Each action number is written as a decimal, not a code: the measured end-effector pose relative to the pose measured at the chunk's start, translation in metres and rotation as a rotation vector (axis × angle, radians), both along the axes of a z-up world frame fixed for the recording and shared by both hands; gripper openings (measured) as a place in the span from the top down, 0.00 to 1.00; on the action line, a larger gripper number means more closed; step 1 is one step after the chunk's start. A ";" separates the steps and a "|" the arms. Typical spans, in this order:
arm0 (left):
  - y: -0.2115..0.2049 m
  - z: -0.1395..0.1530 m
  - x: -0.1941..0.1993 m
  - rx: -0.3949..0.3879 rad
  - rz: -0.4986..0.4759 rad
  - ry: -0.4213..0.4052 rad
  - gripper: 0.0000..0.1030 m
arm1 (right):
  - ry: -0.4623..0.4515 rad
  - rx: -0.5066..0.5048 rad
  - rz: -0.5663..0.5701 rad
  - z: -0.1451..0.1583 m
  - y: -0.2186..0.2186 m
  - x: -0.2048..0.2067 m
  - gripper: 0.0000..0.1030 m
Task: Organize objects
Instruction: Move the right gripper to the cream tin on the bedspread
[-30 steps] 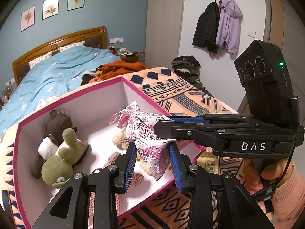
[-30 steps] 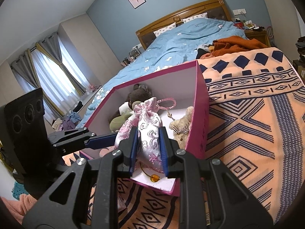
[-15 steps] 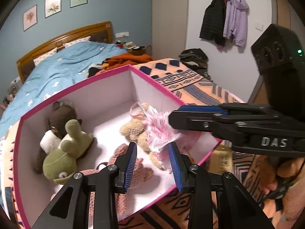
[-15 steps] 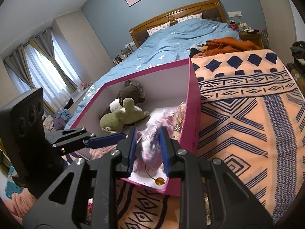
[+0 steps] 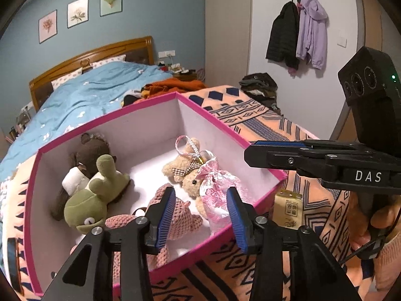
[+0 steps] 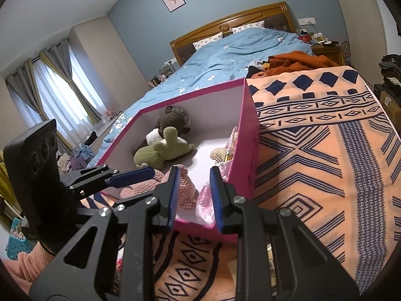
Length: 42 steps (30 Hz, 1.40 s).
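Inside pink box point(image 5: 215, 123) pink pouch point(image 5: 218, 188) lies released; both jaws apart, empty

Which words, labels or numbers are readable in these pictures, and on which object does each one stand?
"DAS": white letters on the right gripper.
Small tan packet beside the pink box: dark print, too small to read.
No other text is readable.

Box point(image 5: 213, 123): magenta rim and outer walls, white interior. Contents: dark brown bear point(image 5: 87, 150), olive-green frog point(image 5: 92, 195), tan bear point(image 5: 185, 168) with checked bow, dusty-pink knitted toy point(image 5: 175, 215), pink-and-white floral brocade pouch point(image 5: 218, 188). Blanket point(image 6: 325, 138): peach with navy geometric bands and diamonds.
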<state>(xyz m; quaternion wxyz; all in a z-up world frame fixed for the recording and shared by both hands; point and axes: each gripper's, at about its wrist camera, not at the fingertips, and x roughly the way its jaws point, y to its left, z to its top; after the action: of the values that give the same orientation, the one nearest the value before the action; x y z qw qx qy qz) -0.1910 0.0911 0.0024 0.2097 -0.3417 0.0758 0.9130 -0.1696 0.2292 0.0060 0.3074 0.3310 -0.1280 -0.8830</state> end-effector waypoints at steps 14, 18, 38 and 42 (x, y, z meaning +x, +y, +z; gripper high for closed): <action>0.007 0.012 0.046 0.033 -0.017 0.071 0.43 | 0.035 -0.018 -0.001 0.011 0.020 0.035 0.62; 0.008 0.009 0.056 0.046 -0.024 0.066 0.42 | 0.019 -0.009 -0.012 0.004 0.028 0.042 0.58; 0.026 -0.048 0.067 0.078 -0.081 -0.114 0.42 | -0.278 0.030 -0.147 -0.085 0.081 0.011 0.52; 0.023 -0.054 0.065 0.075 -0.070 -0.133 0.42 | -0.276 0.033 -0.079 -0.088 0.067 0.014 0.50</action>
<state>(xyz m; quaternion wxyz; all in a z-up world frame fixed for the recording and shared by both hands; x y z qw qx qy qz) -0.1256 0.1144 -0.0516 0.2585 -0.3905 0.0396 0.8827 -0.1552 0.2958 -0.0818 0.2466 0.4488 -0.1674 -0.8424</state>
